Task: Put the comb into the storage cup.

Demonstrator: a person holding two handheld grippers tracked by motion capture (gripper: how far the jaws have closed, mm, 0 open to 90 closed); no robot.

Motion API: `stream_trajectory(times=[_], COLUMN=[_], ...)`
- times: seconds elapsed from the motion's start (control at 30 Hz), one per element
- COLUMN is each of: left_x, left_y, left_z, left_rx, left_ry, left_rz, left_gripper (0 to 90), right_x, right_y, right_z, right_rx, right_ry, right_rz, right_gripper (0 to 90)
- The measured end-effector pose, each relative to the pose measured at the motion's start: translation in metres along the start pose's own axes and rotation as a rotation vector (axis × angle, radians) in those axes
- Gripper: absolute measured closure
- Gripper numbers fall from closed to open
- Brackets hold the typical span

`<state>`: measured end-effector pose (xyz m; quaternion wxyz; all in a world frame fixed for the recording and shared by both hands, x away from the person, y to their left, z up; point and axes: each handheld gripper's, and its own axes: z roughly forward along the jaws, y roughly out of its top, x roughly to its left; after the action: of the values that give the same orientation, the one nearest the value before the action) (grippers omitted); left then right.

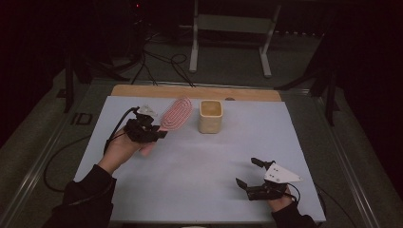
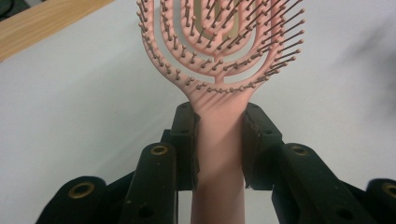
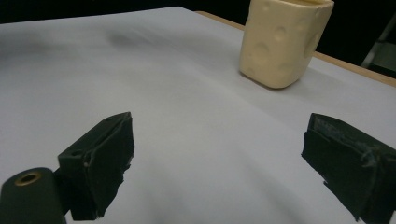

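Pink brush (image 2: 219, 70), clamped by its handle in the left gripper (image 1: 145, 129), points its head along the jaws toward the cup (image 1: 210, 115) just beyond, while the right gripper (image 1: 256, 173) rests spread wide, well apart.

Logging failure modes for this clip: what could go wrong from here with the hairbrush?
The left gripper clamps only the smooth handle of the pink hairbrush, so the long head could swivel or slip. The head sits close beside the cream cup; a swing might knock it over. The right gripper rests open and apart, too far to steady it.
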<state>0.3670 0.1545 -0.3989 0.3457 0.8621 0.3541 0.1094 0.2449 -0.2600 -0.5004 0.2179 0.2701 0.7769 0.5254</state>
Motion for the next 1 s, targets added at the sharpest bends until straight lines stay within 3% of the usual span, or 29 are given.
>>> stream_trajectory(times=[0.37,1.0], left_x=[-0.009,-0.018], left_y=[0.025,0.062], left_z=[-0.006,-0.007], left_rx=[-0.080,-0.232], left_ry=[-0.005,0.004], left_rz=[0.028,0.031], left_gripper=[69.8,69.7], right_x=[0.000,-0.001], right_y=[0.000,0.000], right_z=[-0.001,-0.001], right_rx=[-0.004,-0.005], right_ry=[-0.002,-0.001], right_rz=[0.000,-0.003], right_gripper=[8.7,8.7])
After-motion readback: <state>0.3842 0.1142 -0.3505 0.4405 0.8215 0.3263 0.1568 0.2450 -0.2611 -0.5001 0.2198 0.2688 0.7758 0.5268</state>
